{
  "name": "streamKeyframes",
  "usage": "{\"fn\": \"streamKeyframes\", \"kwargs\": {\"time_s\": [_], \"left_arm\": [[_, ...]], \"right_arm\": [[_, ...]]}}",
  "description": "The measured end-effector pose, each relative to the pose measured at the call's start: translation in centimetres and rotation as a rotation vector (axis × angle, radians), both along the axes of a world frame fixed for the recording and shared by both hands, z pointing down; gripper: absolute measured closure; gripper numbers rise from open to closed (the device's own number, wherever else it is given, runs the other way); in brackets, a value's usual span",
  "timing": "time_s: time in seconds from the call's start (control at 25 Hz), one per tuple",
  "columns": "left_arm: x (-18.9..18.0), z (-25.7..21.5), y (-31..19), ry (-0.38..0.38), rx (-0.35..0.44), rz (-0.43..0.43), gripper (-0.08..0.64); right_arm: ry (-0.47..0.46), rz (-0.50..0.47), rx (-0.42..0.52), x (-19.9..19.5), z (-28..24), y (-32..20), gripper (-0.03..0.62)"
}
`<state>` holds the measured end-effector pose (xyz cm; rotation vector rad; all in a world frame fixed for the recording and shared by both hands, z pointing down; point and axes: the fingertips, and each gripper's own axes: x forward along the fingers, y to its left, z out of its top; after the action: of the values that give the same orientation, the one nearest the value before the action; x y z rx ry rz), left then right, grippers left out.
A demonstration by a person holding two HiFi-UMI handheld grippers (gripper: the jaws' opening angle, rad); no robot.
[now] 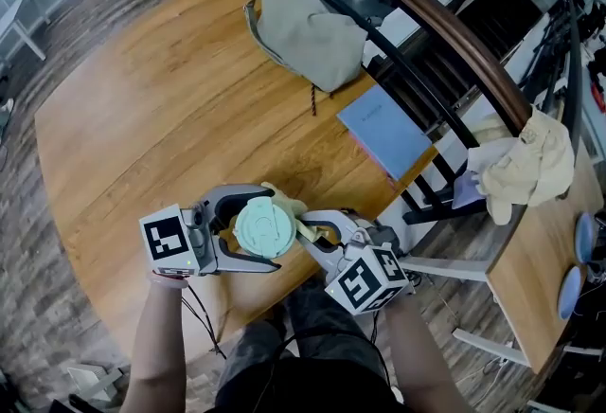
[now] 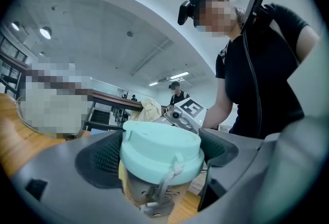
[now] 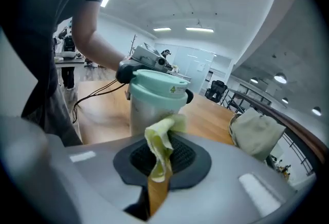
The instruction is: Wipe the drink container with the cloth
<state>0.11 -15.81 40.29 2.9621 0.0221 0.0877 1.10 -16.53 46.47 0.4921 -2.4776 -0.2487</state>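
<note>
A drink container with a mint-green lid (image 1: 264,227) is held above the near edge of the round wooden table (image 1: 170,117). My left gripper (image 1: 244,233) is shut on it; in the left gripper view its lid (image 2: 160,150) fills the space between the dark pads. My right gripper (image 1: 317,236) is shut on a yellow cloth (image 1: 301,224), which presses against the container's right side. In the right gripper view the cloth (image 3: 162,147) stands pinched between the jaws, its free end touching the pale container body (image 3: 149,107).
A grey-green bag (image 1: 308,30) lies at the table's far side, a blue notebook (image 1: 386,132) at its right edge. A dark railing (image 1: 445,32) runs behind. Cream cloth (image 1: 525,165) is piled on a second table to the right.
</note>
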Motion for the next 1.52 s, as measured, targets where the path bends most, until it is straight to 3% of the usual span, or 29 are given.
{"fn": "streamKeyframes", "kwargs": {"time_s": [0.16, 0.36, 0.52, 0.84, 1.2, 1.32, 1.52], "left_arm": [[-0.2, 0.2, -0.1, -0.003, -0.048, -0.025, 0.098], [-0.6, 0.2, -0.3, 0.003, -0.054, -0.131, 0.098], [-1.3, 0.8, -0.4, 0.001, -0.066, -0.321, 0.098], [-1.9, 2.0, -0.3, -0.159, -0.021, -0.726, 0.091], [-1.0, 0.8, -2.0, -0.214, 0.023, -1.041, 0.091], [-1.2, 0.6, -2.3, -0.200, 0.008, -1.036, 0.091], [-1.9, 0.5, -2.2, -0.131, -0.019, -0.855, 0.092]], "right_arm": [[-0.003, 0.012, -0.027, -0.1, 1.7, 0.1, 0.568], [-0.020, 0.038, -0.085, -0.1, 4.0, 0.2, 0.568], [-0.025, 0.078, -0.143, 0.1, 5.9, 0.2, 0.568], [-0.072, 0.140, -0.189, 0.1, 6.7, 0.2, 0.568], [-0.211, 0.254, -0.200, 1.5, 4.4, -0.1, 0.568], [-0.242, 0.266, -0.194, 1.9, 3.3, 0.0, 0.568], [-0.273, 0.268, -0.181, 2.1, 2.0, 0.1, 0.568]]}}
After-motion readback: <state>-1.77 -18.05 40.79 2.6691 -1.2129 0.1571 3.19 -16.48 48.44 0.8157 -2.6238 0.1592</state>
